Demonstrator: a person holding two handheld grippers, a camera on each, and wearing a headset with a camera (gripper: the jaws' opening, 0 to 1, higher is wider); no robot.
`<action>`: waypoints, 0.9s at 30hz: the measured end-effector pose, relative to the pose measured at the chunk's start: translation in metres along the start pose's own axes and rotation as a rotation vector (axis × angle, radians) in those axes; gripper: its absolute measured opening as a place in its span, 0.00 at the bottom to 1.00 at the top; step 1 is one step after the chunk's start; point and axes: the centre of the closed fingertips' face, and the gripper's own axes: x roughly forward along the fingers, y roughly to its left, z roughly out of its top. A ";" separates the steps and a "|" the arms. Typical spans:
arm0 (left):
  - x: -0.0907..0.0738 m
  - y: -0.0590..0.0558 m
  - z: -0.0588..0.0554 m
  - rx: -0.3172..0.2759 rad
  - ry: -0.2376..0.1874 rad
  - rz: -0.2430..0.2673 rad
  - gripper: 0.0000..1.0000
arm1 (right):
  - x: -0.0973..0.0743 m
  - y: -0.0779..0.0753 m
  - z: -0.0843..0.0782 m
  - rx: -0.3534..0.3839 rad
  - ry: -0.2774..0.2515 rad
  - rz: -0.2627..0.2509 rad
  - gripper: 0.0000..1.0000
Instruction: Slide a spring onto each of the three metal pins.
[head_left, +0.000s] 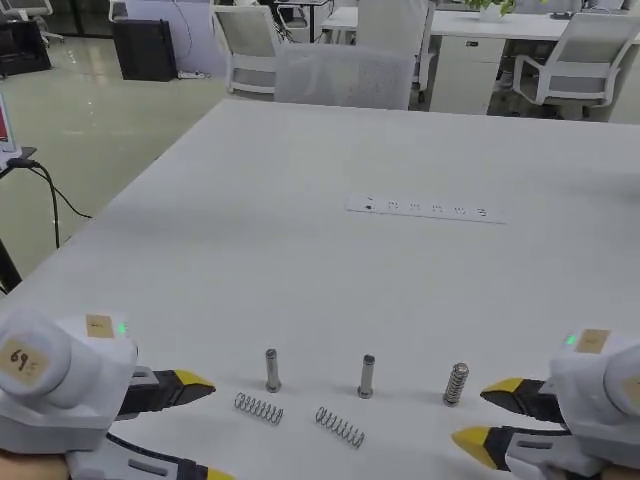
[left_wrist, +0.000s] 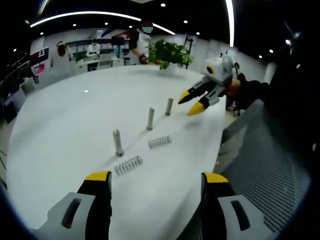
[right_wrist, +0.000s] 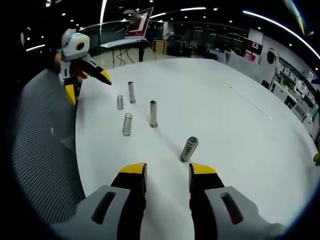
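Observation:
Three metal pins stand in a row near the table's front edge: left pin (head_left: 272, 370), middle pin (head_left: 367, 376), and right pin (head_left: 457, 383), which has a spring around it. Two loose springs (head_left: 259, 407) (head_left: 340, 426) lie in front of the bare pins. My left gripper (head_left: 205, 430) is open at the front left, with the nearest spring (left_wrist: 128, 164) and pin (left_wrist: 117, 142) just ahead of its jaws. My right gripper (head_left: 485, 414) is open with nothing in it, just right of the sprung pin (right_wrist: 189, 149).
A white power strip (head_left: 425, 209) lies across the middle of the white table (head_left: 300, 250). Office chairs (head_left: 345, 75) and desks stand beyond the far edge. The table's front edge runs just under both grippers.

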 end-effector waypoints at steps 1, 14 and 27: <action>0.000 0.000 0.000 0.000 0.000 0.000 0.69 | 0.000 0.001 0.001 -0.002 0.000 0.002 0.31; 0.000 0.002 0.001 -0.003 -0.009 0.001 0.69 | 0.002 0.017 0.012 -0.031 0.004 0.049 0.30; -0.001 0.002 0.003 -0.001 -0.020 0.002 0.69 | 0.004 0.031 0.023 -0.056 0.004 0.094 0.30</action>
